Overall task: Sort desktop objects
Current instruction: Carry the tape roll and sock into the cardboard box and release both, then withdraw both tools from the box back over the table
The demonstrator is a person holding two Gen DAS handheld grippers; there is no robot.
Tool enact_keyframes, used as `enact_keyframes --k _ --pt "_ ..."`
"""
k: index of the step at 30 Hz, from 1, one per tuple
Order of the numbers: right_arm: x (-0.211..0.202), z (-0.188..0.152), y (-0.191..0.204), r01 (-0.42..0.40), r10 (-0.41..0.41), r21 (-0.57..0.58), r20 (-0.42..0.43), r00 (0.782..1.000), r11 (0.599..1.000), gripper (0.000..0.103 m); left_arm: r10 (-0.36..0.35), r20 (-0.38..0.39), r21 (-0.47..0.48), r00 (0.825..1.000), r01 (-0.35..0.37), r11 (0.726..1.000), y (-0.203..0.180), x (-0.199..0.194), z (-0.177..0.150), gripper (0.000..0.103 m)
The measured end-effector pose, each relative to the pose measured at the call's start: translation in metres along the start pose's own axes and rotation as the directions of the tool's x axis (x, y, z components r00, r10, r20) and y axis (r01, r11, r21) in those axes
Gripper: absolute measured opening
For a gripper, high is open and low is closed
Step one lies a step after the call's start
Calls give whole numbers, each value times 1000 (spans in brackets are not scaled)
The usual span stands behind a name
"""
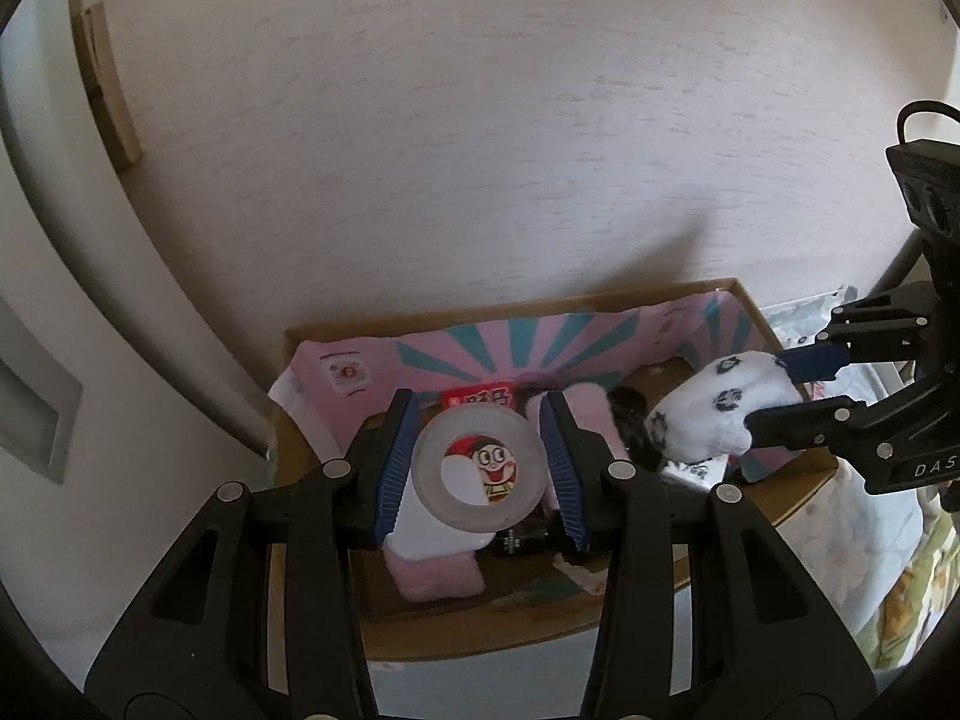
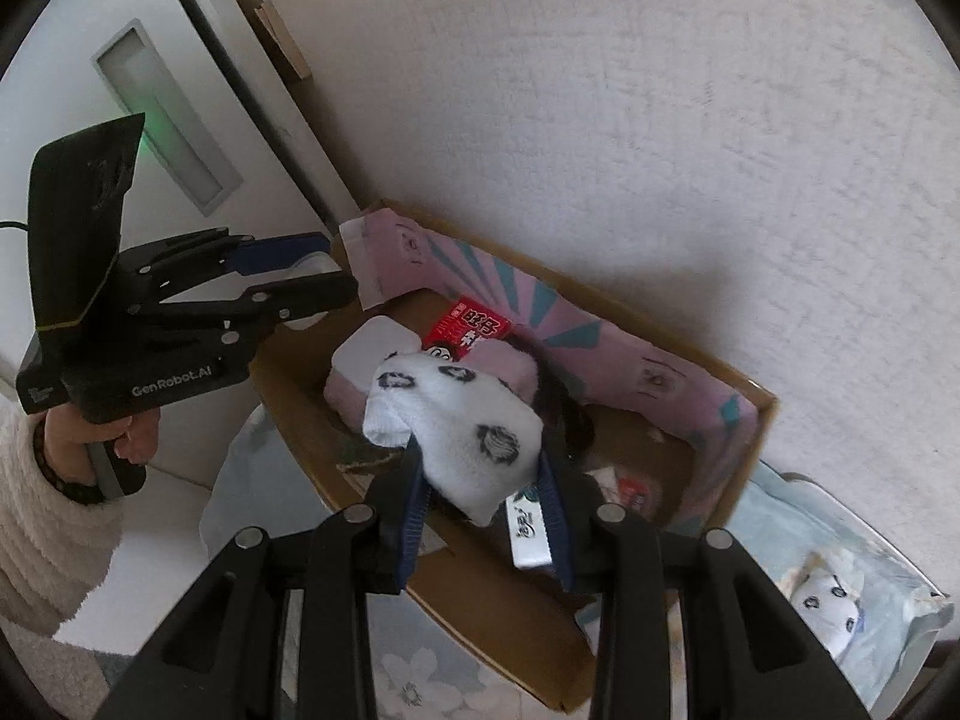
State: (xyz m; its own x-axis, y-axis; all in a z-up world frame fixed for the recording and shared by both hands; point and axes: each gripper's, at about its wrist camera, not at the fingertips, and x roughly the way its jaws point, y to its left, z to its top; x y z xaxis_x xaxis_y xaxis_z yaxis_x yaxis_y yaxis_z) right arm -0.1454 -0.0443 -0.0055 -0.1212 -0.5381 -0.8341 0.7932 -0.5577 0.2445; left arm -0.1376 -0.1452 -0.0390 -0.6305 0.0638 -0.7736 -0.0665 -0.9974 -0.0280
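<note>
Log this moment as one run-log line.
left gripper: shut on tape | right gripper: shut on sock | both over box

Left gripper point(image 1: 477, 465): its two blue-padded fingers point(image 1: 393, 468) point forward and a bit down. They squeeze a clear ring of tape point(image 1: 480, 468) from both sides.

Right gripper point(image 2: 480, 474): its fingers pinch a white sock with black spots point(image 2: 462, 426). The sock sticks out past the tips.

Left hand point(image 2: 111, 441): it wraps around the gripper's handle. A fluffy white sleeve and a dark bead bracelet show at the wrist.
</note>
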Motion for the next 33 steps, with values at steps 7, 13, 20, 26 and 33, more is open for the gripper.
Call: enact_keyframes --k 7,13,20,26,33 --pt "-8 -2 -2 -28 28 -1 4 1000 1000 44 2 14 -25 1000 -2 1000 14 -2 -1 73" --pt "-27 -14 3 17 -19 27 81 997 1000 65 53 103 -43 993 -49 998 12 -31 -2 103" --pt "-55 -33 9 52 -62 88 107 992 995 65 83 103 0 991 -84 996 -9 -43 -8 103" --pt "-85 -50 17 106 -117 87 139 983 991 65 75 98 16 992 -77 997 -26 -64 -9 103" --pt "-118 -101 2 143 -172 182 155 973 973 65 21 105 0 994 -21 1000 -55 -81 -21 103"
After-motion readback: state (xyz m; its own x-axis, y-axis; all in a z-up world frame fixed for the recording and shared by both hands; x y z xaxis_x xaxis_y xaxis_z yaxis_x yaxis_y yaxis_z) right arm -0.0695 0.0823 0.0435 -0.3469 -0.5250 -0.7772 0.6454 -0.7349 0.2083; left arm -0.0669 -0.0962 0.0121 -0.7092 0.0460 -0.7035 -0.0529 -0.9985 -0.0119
